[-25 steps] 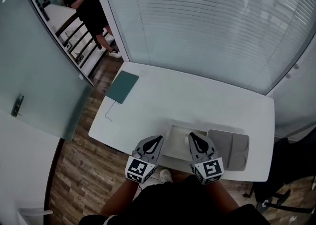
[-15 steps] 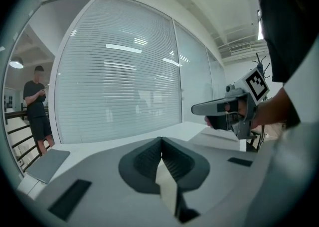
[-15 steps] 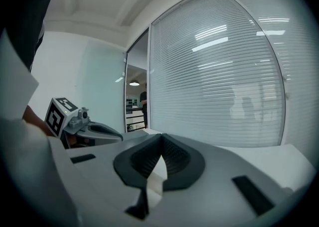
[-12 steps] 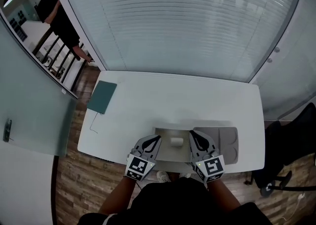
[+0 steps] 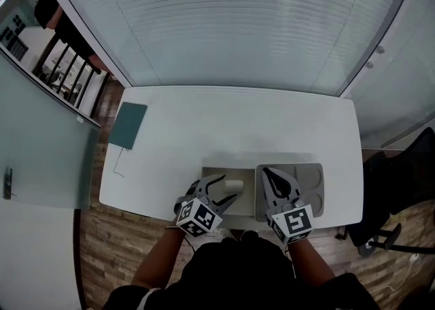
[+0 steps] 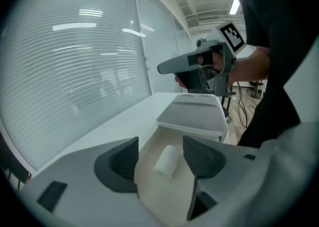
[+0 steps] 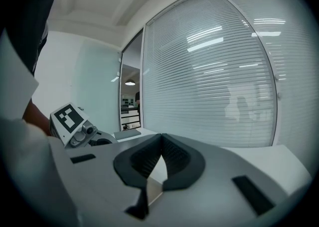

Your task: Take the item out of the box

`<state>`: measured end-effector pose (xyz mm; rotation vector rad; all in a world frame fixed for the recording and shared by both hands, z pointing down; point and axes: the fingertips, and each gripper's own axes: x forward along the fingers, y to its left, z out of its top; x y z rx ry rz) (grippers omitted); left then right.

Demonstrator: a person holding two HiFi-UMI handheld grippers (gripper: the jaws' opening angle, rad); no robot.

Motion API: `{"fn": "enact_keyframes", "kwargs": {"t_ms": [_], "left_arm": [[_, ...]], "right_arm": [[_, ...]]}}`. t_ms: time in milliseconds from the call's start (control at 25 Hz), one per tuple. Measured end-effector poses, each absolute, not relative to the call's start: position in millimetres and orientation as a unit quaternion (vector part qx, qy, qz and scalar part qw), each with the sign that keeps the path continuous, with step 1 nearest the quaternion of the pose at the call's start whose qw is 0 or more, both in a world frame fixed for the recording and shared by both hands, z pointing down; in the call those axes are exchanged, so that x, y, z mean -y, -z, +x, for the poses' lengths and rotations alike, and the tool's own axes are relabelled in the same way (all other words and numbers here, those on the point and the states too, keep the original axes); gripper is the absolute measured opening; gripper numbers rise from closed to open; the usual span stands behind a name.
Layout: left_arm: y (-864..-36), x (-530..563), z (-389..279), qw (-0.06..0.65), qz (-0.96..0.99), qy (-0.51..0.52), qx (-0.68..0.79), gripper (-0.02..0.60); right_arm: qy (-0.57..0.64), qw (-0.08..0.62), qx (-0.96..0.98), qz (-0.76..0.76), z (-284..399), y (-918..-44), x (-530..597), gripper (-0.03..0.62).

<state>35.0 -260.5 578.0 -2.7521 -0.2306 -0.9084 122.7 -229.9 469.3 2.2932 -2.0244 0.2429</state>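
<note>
Since a second ago my left hand-held gripper (image 5: 223, 190) is swinging in over the open box (image 5: 212, 174). Its jaws, shut back then, are opening around the small white roll (image 6: 167, 160), with neither pad touching it yet. That roll is lying on the floor of the box, which is sitting at the near edge of the worktop (image 5: 204, 125). My right hand-held gripper (image 7: 160, 152) is hovering with its jaws together and empty above the grey lid (image 5: 312, 186) beside the box. I'm judging the grasp is about to begin.
</note>
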Motion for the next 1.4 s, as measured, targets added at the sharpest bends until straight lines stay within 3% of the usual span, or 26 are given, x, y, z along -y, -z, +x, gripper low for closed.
{"fn": "enact_keyframes", "kwargs": {"t_ms": [160, 800, 1040, 1360, 1400], "left_arm": [[-597.1, 252.5, 42.7, 0.170, -0.911, 0.356, 0.116, 0.314], [-674.4, 236.3, 51.5, 0.244, -0.812, 0.488, 0.206, 0.313], [-681.2, 236.5, 55.6, 0.263, -0.799, 0.498, 0.211, 0.293], [-683.9, 236.8, 55.9, 0.276, -0.788, 0.507, 0.215, 0.234], [-683.0, 237.6, 56.8, 0.278, -0.789, 0.506, 0.211, 0.205]], "right_arm": [[-0.092, 0.048, 0.661, 0.743, 125.9, -468.8, 229.9, 0.006], [-0.089, 0.024, 0.667, 0.739, 143.3, -473.0, 213.0, 0.006], [-0.093, 0.024, 0.660, 0.745, 148.3, -478.4, 202.5, 0.006], [-0.092, 0.026, 0.658, 0.747, 153.5, -480.6, 196.9, 0.006], [-0.093, 0.026, 0.659, 0.746, 153.5, -481.6, 196.8, 0.006]]}}
